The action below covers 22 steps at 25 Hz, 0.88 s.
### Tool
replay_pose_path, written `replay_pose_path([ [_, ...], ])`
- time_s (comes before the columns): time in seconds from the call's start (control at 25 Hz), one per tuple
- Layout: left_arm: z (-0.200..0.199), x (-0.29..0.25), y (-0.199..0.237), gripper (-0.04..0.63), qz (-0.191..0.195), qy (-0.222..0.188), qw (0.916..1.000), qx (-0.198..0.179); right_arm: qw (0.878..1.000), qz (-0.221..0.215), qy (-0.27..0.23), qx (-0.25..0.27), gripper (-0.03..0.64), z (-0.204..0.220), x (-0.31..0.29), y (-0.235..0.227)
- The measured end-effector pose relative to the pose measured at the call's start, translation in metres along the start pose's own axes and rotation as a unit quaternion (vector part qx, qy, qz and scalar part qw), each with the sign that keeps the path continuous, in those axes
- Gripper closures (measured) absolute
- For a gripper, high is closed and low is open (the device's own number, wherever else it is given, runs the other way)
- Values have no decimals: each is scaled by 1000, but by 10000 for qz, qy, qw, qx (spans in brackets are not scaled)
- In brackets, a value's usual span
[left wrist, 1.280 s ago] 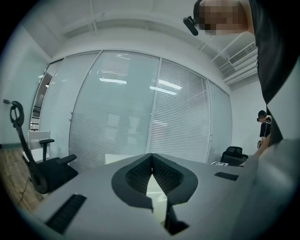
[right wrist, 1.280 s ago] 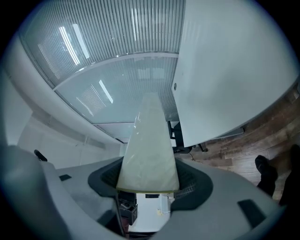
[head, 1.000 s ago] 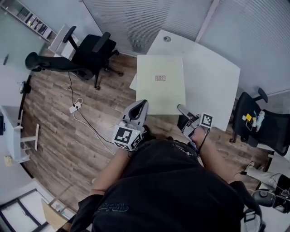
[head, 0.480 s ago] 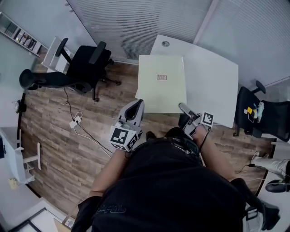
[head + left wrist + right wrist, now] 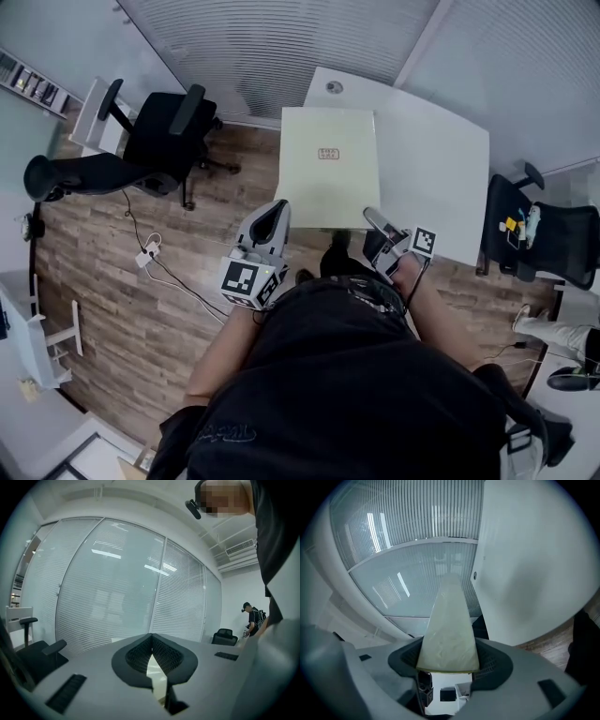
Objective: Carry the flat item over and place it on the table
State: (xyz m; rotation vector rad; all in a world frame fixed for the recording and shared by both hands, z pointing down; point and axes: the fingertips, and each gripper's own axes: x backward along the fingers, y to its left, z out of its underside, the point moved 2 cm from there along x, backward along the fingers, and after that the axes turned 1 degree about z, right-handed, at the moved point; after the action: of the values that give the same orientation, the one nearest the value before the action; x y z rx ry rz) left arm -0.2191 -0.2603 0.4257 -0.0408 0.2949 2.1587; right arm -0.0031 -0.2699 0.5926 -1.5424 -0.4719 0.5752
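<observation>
Wood floor surrounds the white counter [image 5: 441, 178] ahead. The left gripper [image 5: 274, 214] and right gripper [image 5: 372, 217] have their jaws clamped on the near edge of the pale board [image 5: 328, 178]. Its length points straight away, reaching over the counter's left side.

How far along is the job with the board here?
Done: the board is lifted and brought up to the white table. In hand: the left gripper and right gripper each clamp its near edge, and it overlaps the table's left side. Left: lower it flat onto the table and release.
</observation>
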Motion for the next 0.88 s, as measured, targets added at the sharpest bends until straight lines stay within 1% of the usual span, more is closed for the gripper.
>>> replay_pose_path([
  [0.12,-1,-13,7,581,-48,45,10000,8,10000,47,32,18,325,-15,-5,-5],
  [0.2,0,-23,11,580,-102,89,9999,105,9999,103,56,7,325,-24,-8,-11],
  [0.36,4,-45,13,581,-44,228,9996,162,9997,191,119,-35,325,-42,-13,-25],
  [0.56,11,-63,21,581,-87,343,9990,276,9994,308,165,-45,325,-58,-17,-42],
  [0.76,18,-93,14,581,-8,484,9984,306,9990,389,198,-38,325,-81,-20,-58],
  [0.88,23,-105,9,581,31,576,9979,308,9987,430,280,-70,325,-87,-19,-69],
])
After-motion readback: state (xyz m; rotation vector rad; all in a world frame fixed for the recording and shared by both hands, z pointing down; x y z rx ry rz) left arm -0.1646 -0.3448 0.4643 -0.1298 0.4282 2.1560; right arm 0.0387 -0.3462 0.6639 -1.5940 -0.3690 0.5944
